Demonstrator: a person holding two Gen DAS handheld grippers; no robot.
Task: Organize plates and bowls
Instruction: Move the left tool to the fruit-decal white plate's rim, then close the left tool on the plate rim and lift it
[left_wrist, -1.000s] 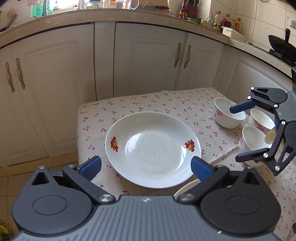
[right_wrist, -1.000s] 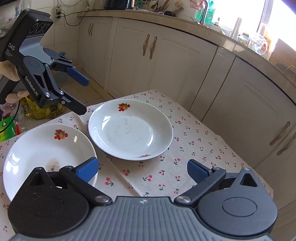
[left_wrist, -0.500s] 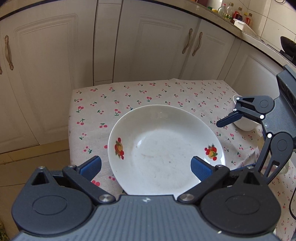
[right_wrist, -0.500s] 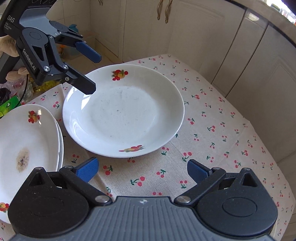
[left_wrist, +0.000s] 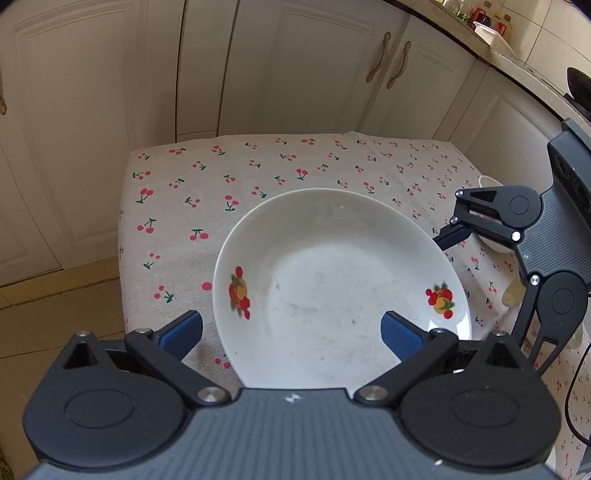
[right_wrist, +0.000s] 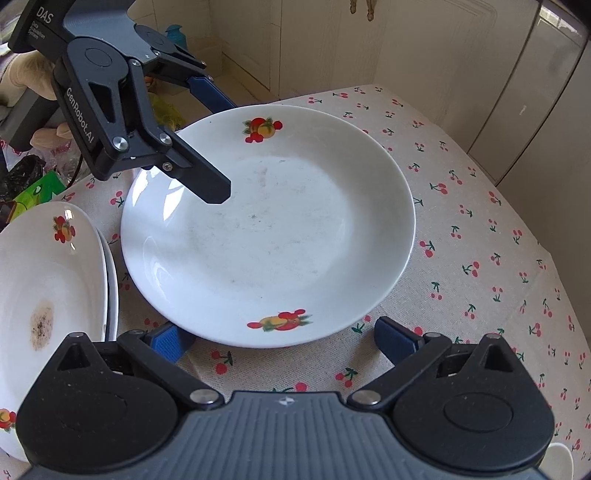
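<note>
Both grippers have dropped in on the lone plate (right_wrist: 266, 225) flat on the table (right_wrist: 480, 240), left gripper (left_wrist: 291, 332) and right gripper (right_wrist: 273, 339) spread wide, holding nothing. Pinch one rim carelessly and it could tip or skid off the cloth. Count: one loose plate, two stacked plates (right_wrist: 48, 280), one bowl (left_wrist: 491, 243) visible.

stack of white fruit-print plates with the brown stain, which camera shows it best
The right wrist view. The stack of white fruit-print plates sits at its left edge, with the brown stain and a second rim beneath the top plate showing. The left wrist view doesn't show the stack at all.
</note>
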